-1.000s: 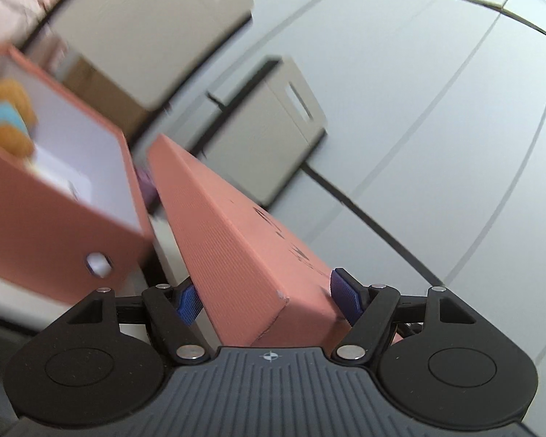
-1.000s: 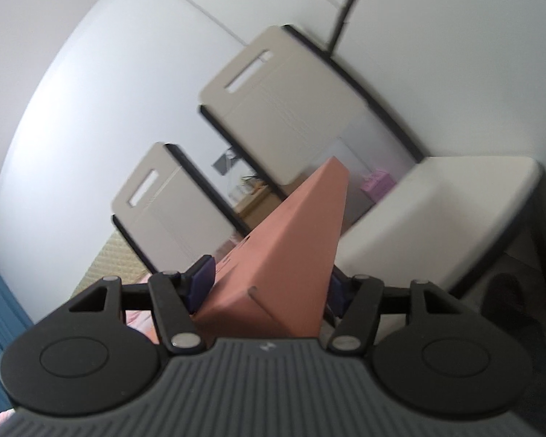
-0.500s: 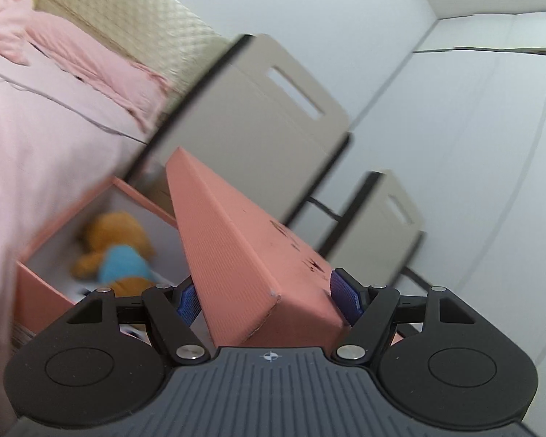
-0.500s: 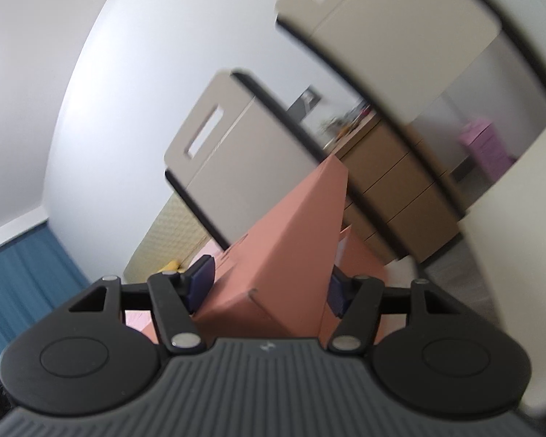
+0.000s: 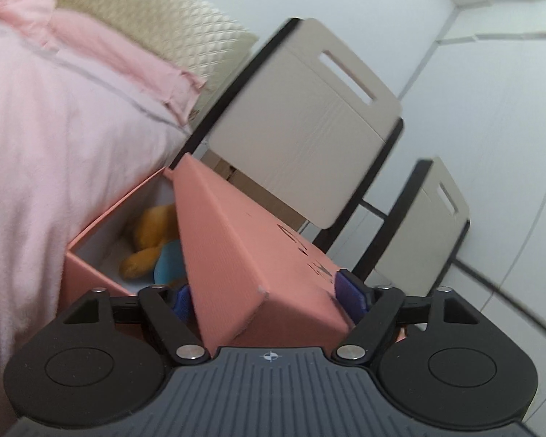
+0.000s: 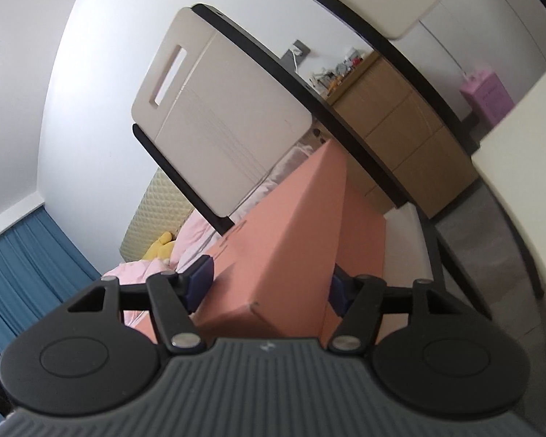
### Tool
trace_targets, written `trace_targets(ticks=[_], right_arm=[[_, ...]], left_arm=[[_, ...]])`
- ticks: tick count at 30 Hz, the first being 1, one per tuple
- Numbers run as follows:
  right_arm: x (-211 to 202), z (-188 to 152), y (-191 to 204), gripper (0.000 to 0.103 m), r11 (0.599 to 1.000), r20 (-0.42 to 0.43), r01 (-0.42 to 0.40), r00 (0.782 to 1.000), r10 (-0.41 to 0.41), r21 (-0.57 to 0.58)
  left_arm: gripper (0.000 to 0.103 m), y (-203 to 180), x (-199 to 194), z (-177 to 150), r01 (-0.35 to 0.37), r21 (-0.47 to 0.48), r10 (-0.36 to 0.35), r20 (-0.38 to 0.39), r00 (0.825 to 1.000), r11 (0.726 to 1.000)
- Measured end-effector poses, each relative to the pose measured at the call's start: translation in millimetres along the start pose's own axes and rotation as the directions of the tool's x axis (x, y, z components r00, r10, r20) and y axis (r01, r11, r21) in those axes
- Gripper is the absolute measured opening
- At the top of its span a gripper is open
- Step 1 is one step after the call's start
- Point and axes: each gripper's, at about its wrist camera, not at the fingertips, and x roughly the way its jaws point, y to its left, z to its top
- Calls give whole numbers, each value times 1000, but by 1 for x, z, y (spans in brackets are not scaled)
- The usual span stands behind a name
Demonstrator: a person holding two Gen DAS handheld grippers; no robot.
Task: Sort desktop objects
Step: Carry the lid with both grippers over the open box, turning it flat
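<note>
Left wrist view: left gripper [image 5: 269,295] clamped on one end of a salmon lid [image 5: 236,258], blue pads [image 5: 349,293] pressed to its two sides. Lid held tilted in the air above an open salmon box [image 5: 91,255]. Inside the box lies a plush toy [image 5: 153,244], orange with a blue part, half hidden by the lid. Pink bed [image 5: 54,138] just left of the box; two beige chairs [image 5: 302,153] behind.

Right wrist view: right gripper [image 6: 269,284] clamped on the lid's [image 6: 287,240] other end, pads [image 6: 200,280] tight on both sides. Box [image 6: 364,233] partly visible beyond the lid. Chair [image 6: 222,127], wooden drawers [image 6: 393,134], blue curtain [image 6: 29,255] in the background.
</note>
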Motion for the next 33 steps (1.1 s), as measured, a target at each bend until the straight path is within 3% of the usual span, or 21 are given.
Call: trace_targets(ticks=[3, 6, 8, 10, 12, 18, 22, 25, 26, 29, 33], right_arm=[[-1, 0, -3, 69, 1000, -10, 17, 1000, -17, -8], [1, -3, 0, 76, 995, -9, 86, 996, -86, -56], [3, -7, 2, 76, 987, -6, 134, 991, -135, -91], [2, -9, 1, 76, 986, 11, 137, 991, -136, -95], [1, -11, 0, 76, 986, 18, 143, 990, -142, -89], [-14, -14, 9, 76, 968, 115, 203, 976, -187, -149], [-22, -16, 14, 72, 953, 158, 240, 964, -213, -185], [-24, -22, 10, 57, 951, 135, 259, 962, -239, -167], [-24, -24, 9, 52, 956, 120, 250, 965, -233, -156], [-27, -34, 11, 49, 963, 126, 230, 969, -213, -138], [-28, -42, 14, 49, 967, 173, 235, 961, -217, -96]], left_arm=[[86, -9, -5, -8, -32, 55, 30, 34, 999, 998], [92, -17, -11, -12, -95, 86, 89, 79, 993, 992], [97, -23, -17, -13, -165, 92, 153, 133, 979, 982], [97, -28, -24, -14, -254, 108, 225, 223, 949, 961], [97, -29, -26, -16, -285, 112, 249, 262, 932, 952], [97, -46, -19, -28, -336, 212, 271, 285, 920, 918], [95, -65, -16, -40, -363, 283, 273, 309, 911, 888], [89, -76, -9, -50, -386, 333, 285, 312, 906, 860], [86, -78, -6, -53, -411, 343, 305, 324, 896, 844], [78, -74, -1, -54, -451, 336, 346, 329, 879, 827], [78, -73, 5, -47, -480, 332, 381, 321, 867, 812]])
